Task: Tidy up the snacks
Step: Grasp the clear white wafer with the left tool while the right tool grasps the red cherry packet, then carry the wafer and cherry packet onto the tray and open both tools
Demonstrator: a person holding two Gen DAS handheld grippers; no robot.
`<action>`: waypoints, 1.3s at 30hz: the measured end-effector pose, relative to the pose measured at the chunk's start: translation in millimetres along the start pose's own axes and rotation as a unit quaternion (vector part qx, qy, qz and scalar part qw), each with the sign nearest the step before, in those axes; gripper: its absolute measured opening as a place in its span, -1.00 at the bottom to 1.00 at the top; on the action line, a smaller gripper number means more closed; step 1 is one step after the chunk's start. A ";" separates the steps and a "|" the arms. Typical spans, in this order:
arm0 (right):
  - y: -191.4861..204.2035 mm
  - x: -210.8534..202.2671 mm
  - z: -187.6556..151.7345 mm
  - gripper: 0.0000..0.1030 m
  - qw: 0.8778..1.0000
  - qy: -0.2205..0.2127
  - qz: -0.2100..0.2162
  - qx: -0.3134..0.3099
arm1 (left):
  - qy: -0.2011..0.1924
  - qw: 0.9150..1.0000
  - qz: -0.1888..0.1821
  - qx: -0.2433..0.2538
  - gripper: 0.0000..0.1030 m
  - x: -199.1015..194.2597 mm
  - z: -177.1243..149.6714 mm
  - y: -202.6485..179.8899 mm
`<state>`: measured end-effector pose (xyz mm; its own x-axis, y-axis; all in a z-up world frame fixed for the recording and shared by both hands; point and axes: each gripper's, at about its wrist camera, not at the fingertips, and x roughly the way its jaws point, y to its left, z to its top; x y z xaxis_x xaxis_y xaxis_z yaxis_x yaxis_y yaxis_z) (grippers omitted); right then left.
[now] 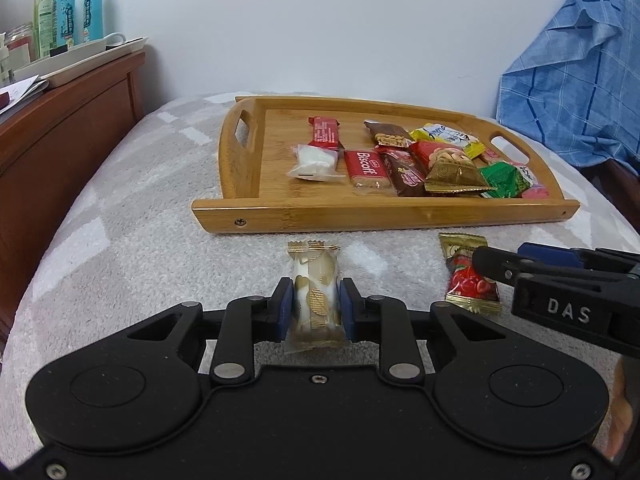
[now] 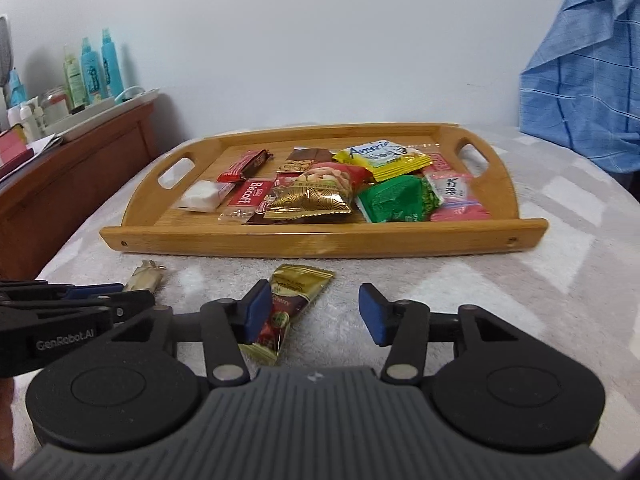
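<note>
A white-and-gold snack packet (image 1: 315, 266) lies on the grey blanket in front of the wooden tray (image 1: 360, 220). My left gripper (image 1: 314, 294) is shut on it, blue pads pressing both sides. A red-and-gold cherry packet (image 2: 298, 292) lies flat on the blanket to the right. My right gripper (image 2: 316, 308) stands open over it. Its left pad (image 2: 256, 312) is at the packet's edge and the right pad is well clear. In the left wrist view the right gripper (image 1: 508, 258) reaches over the cherry packet (image 1: 468, 284). The tray (image 2: 320, 246) holds several wrapped snacks.
A wooden cabinet (image 1: 60, 140) with bottles (image 1: 66, 12) and a white tray stands at the left. A blue checked cloth (image 1: 580, 80) hangs at the right. A pale wall rises behind the tray. The tray's left part is bare wood (image 1: 280, 128).
</note>
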<state>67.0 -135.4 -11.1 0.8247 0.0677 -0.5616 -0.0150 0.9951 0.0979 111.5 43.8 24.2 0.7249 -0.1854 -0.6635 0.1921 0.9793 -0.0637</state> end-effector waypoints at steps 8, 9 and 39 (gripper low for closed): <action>24.0 10.9 -2.3 0.26 1.000 0.021 -0.007 0.005 | 0.004 1.000 0.001 -0.001 -0.41 4.8 0.4 -0.7; 25.0 12.0 -1.7 0.11 1.000 0.022 -0.011 0.010 | 0.005 1.000 0.001 0.000 -0.45 4.5 0.6 -0.9; -1.6 -89.7 28.9 -0.27 0.998 -0.059 -0.008 0.004 | -0.032 0.998 -0.044 -0.013 -0.59 -89.9 29.1 -44.0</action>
<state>9.3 -145.1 62.9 0.8857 0.0431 -0.4622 0.0023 0.9953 0.0972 57.1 15.1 108.3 0.7467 -0.2749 -0.6056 0.2410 0.9605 -0.1389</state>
